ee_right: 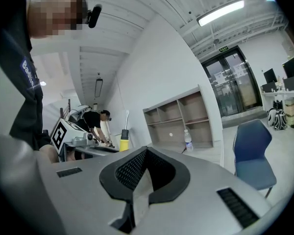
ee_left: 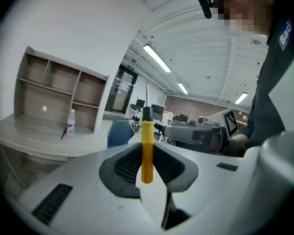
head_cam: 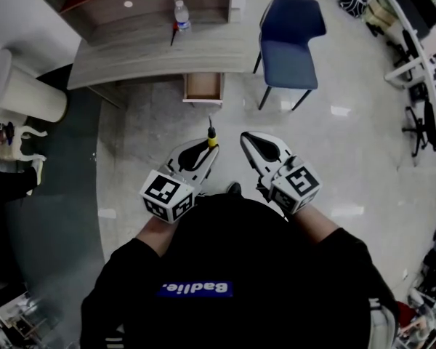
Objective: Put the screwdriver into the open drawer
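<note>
Within the left hand-held gripper, the screwdriver, upright.

In the head view, the left gripper covers the lower handle of the screwdriver; only the yellow end and the shaft show. The desk hides the rear of the open drawer. The upper edge cuts off the shelf unit. The red item beside the bottle is too small to identify. In the right gripper view, the right gripper hides the screwdriver's lower handle.
</note>
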Demonstrator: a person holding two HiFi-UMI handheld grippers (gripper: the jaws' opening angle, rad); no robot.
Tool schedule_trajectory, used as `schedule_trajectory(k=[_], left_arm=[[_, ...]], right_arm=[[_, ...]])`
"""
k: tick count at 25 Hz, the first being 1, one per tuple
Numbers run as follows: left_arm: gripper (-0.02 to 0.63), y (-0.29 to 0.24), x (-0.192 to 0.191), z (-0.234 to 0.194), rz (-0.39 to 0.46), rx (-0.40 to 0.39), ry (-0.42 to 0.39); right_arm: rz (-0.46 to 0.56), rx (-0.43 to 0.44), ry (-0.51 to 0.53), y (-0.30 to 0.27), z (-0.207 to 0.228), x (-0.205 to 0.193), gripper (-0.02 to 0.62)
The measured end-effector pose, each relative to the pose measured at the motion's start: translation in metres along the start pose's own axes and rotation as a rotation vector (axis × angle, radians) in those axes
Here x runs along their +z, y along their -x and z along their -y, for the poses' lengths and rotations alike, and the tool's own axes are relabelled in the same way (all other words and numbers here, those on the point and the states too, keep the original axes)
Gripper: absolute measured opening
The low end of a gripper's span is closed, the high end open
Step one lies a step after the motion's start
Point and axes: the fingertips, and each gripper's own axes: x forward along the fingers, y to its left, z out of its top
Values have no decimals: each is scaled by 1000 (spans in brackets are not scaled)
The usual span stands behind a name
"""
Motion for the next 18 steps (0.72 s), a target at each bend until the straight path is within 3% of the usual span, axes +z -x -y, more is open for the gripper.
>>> schedule_trajectory(k=[12, 18], left_arm=[[72, -22, 0, -10, 15, 58, 24], [72, -43, 2, -64, 12, 33, 38]], right_arm=[[-14, 10, -7, -2, 37, 3, 29], [-34, -23, 5, -46, 62, 3, 29]])
